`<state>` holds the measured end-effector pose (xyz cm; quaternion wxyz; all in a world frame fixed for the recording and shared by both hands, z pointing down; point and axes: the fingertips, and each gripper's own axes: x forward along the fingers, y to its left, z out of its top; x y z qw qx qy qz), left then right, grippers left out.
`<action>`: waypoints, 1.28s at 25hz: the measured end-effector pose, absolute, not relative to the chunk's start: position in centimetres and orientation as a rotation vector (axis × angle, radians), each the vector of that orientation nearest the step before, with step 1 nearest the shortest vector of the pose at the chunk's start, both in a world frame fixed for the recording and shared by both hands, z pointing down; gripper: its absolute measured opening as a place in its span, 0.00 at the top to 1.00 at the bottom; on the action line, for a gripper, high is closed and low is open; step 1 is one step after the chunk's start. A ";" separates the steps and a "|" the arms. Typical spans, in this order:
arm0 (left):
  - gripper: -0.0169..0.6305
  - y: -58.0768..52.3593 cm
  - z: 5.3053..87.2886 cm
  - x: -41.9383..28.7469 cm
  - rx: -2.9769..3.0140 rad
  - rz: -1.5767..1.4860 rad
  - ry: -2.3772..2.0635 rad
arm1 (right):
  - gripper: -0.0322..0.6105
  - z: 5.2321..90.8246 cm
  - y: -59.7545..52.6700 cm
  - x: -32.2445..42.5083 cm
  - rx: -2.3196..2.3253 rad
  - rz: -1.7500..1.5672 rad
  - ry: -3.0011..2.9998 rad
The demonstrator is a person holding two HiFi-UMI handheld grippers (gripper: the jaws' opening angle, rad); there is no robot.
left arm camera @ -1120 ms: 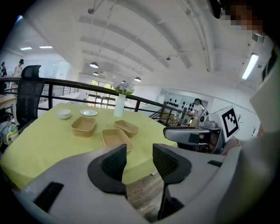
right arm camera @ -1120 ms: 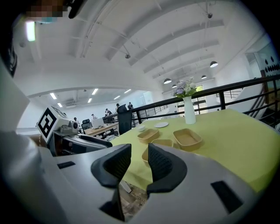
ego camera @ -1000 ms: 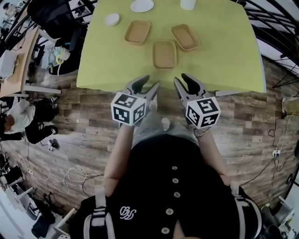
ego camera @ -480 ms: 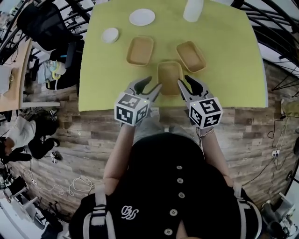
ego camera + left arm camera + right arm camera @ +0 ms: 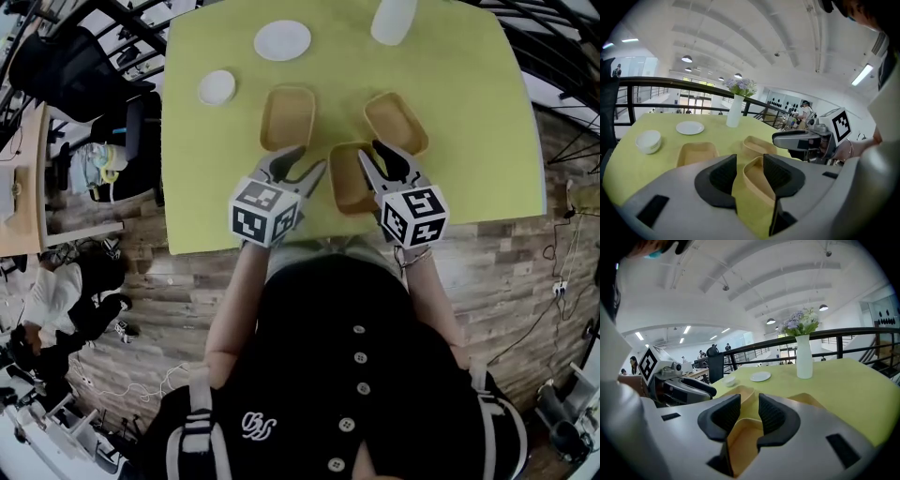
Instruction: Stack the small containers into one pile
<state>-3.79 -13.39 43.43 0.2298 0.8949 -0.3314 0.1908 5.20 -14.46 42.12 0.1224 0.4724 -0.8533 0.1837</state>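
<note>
At the near edge of the surface (image 5: pixel 202 187), my left gripper (image 5: pixel 306 163) stands with its jaws apart and nothing pressed between the pads. Its own view shows the left wall of the near container (image 5: pixel 345 187) lined up in the gap, just ahead. My right gripper (image 5: pixel 372 157) is likewise parted and holds nothing, hanging over that container's right side with the tan floor of it showing through the gap.

A second ago both grippers were short of the surface, over the wooden floor. They have since come forward together, with jaw width unchanged, and their tips now flank the near container at its 9 and 3 o'clock. I read this as the end of the approach, with no grasp made yet.

From the near container, the left container (image 5: pixel 288 117) lies at 11 o'clock and the right container (image 5: pixel 396 122) at 1 o'clock, all three apart and unstacked. Farther out are a bowl (image 5: pixel 217 86) at 10 o'clock, a plate (image 5: pixel 282 40) at 11 and a white vase (image 5: pixel 394 21) near 12.

I judge the stacking has not begun. A clamp on one thin rim looks like the next need, and a tilted grip could tip the tray.
</note>
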 end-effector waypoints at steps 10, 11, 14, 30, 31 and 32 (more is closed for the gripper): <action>0.71 -15.9 43.7 -3.0 2.476 0.523 -0.803 | 0.77 42.4 -17.3 5.2 1.423 0.545 -2.444; 0.71 -15.9 43.9 -2.8 2.471 0.524 -0.798 | 0.77 42.4 -17.4 5.5 1.431 0.548 -2.440; 0.73 -15.4 44.5 -2.3 2.452 0.519 -0.779 | 0.77 42.7 -17.7 6.3 1.448 0.565 -2.437; 0.73 -12.4 47.9 -1.4 2.234 0.523 -0.798 | 0.77 43.3 -18.4 6.2 1.269 0.594 -2.477; 0.72 -12.3 48.3 -1.3 2.219 0.526 -0.796 | 0.77 43.6 -18.4 6.1 1.259 0.601 -2.476; 0.72 -12.1 48.7 -1.3 2.206 0.530 -0.796 | 0.77 43.8 -18.4 6.1 1.248 0.606 -2.476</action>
